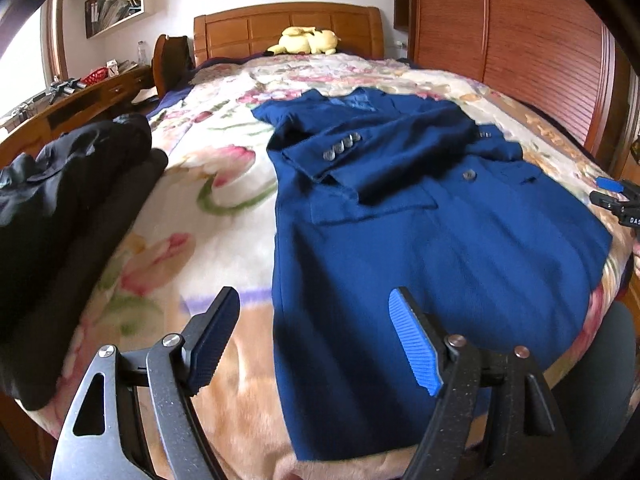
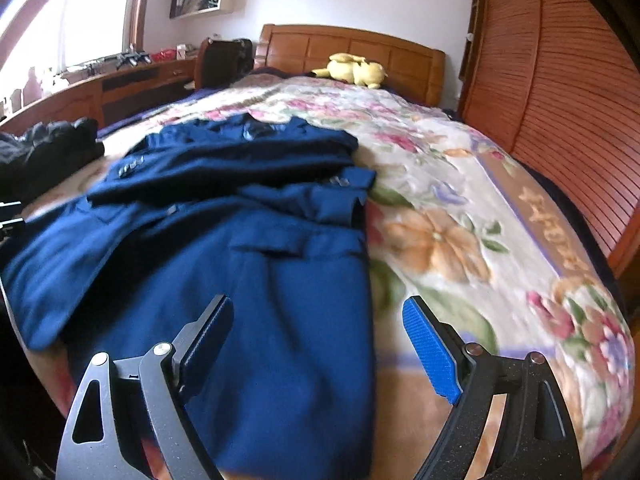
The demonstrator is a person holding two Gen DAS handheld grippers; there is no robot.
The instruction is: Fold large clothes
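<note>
At the far left, a heap of dark clothes (image 1: 60, 200) lies on the floral blanket (image 1: 208, 208), clear of the work. Right of it, the blue jacket (image 1: 420, 220) lies flat along the middle of the bed, collar toward the far headboard (image 1: 288, 28), hem at the near edge. Both sleeves are folded in across the chest, their button cuffs showing.

The left gripper (image 1: 314, 340) hangs over the jacket's near left hem corner, jaws wide apart with nothing between them. The right gripper (image 2: 318, 348) hangs over the near right hem edge, also gaping and empty; its tip shows at the right border of the left view.

The step in hand looks like taking the hem to fold the body up toward the collar. To do it well, each gripper should come down on its own corner, bite through all layers of cloth but not the blanket beneath, and pinch at matching depth. Then both should lift together and carry far in step, so the fold line stays straight and the crossed sleeves are not dragged askew.

At the far right stands a slatted wardrobe (image 2: 560, 100).
</note>
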